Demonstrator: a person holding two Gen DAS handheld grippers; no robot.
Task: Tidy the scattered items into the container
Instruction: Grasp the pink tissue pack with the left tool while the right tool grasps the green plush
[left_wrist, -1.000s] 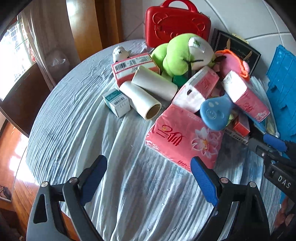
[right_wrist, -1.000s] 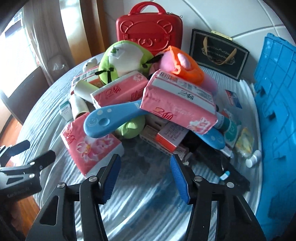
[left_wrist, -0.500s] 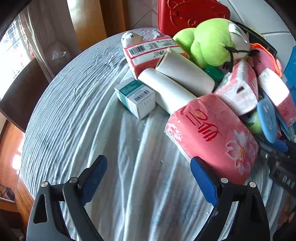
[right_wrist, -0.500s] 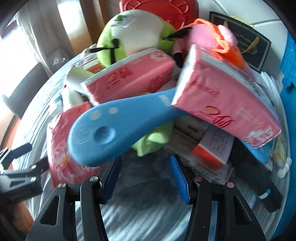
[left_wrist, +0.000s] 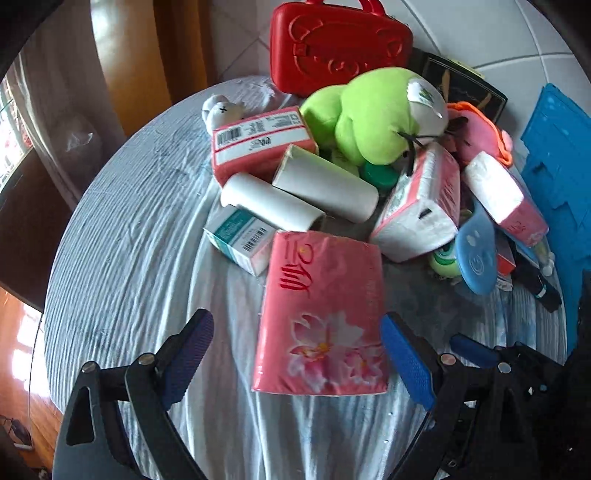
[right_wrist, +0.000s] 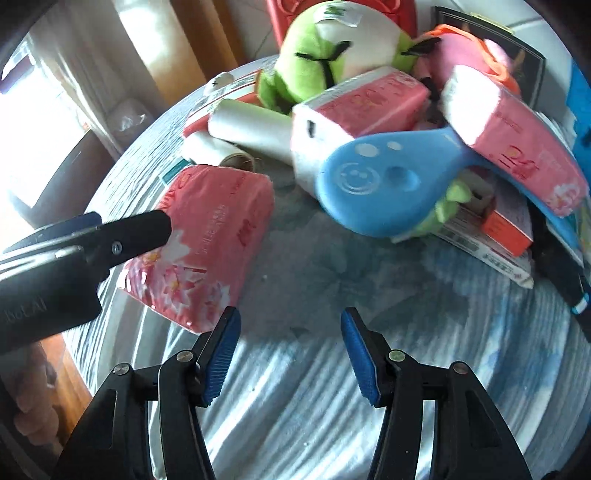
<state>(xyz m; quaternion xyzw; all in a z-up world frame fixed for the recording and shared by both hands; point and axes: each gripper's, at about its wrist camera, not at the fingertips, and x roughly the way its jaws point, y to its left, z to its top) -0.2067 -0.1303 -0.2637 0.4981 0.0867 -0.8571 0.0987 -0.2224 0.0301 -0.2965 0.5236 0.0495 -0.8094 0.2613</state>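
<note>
The left claw (left_wrist: 297, 356) is gaping wide around a pink tissue pack (left_wrist: 321, 314) lying near the table's (left_wrist: 122, 236) front edge, not yet pinching. The right claw (right_wrist: 290, 356) is hovering half open, empty. Next, likely: closing on the pack.

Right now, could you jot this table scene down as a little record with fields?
surface: round table under a wrinkled pale cloth
pile: tissue packs, two white rolls, green plush, blue paddle, small boxes
nearest item: pink tissue pack, lying flat
left gripper: open, jaws either side of that pack
right gripper: open, over bare cloth
behind pile: red case
</note>
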